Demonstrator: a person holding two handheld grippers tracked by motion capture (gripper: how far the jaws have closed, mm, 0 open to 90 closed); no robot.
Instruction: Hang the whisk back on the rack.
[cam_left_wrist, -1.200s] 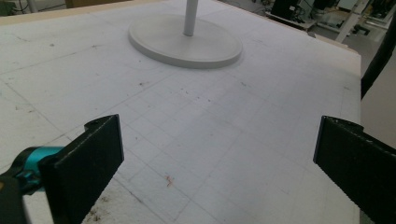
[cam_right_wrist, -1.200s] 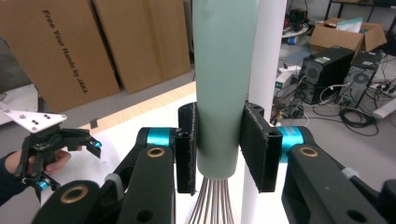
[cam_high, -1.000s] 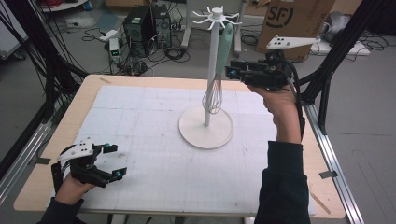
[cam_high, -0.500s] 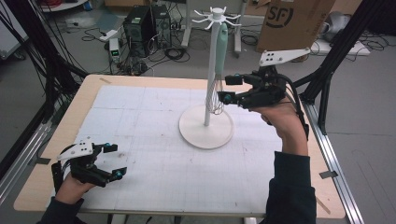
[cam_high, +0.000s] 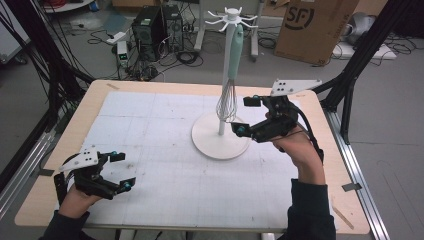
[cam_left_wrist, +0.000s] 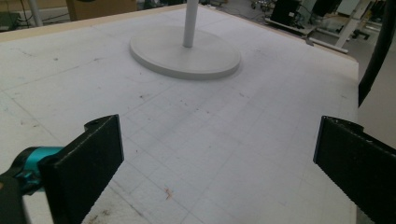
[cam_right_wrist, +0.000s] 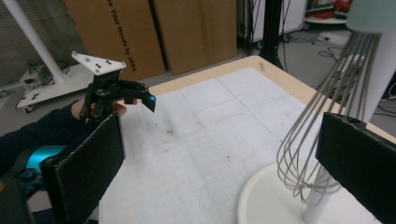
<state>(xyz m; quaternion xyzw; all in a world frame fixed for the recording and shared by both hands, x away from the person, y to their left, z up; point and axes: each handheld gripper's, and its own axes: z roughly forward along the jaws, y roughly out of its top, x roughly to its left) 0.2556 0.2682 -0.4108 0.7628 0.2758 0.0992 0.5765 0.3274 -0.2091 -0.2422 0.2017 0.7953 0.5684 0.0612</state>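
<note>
A whisk (cam_high: 234, 47) with a mint-green handle hangs from the top hooks of a white stand (cam_high: 220, 142). Its wire loops (cam_high: 227, 102) dangle beside the pole above the round base. My right gripper (cam_high: 243, 115) is open just right of the loops and holds nothing. In the right gripper view the whisk wires (cam_right_wrist: 317, 140) lie between the two black jaws, toward the right one, untouched. My left gripper (cam_high: 122, 170) rests open near the table's front left corner. In the left gripper view the stand base (cam_left_wrist: 187, 58) lies far ahead of the open left gripper (cam_left_wrist: 219, 172).
A white gridded mat (cam_high: 165, 150) covers the wooden table (cam_high: 345, 200). Black frame posts (cam_high: 360, 55) stand around the table. A cardboard box (cam_high: 315, 25), computer towers (cam_high: 150, 25) and cables sit on the floor behind.
My right gripper has come down from beside the whisk's handle to the level of its wires, nearer the person. The whisk still hangs on the stand. The left gripper has not moved.
</note>
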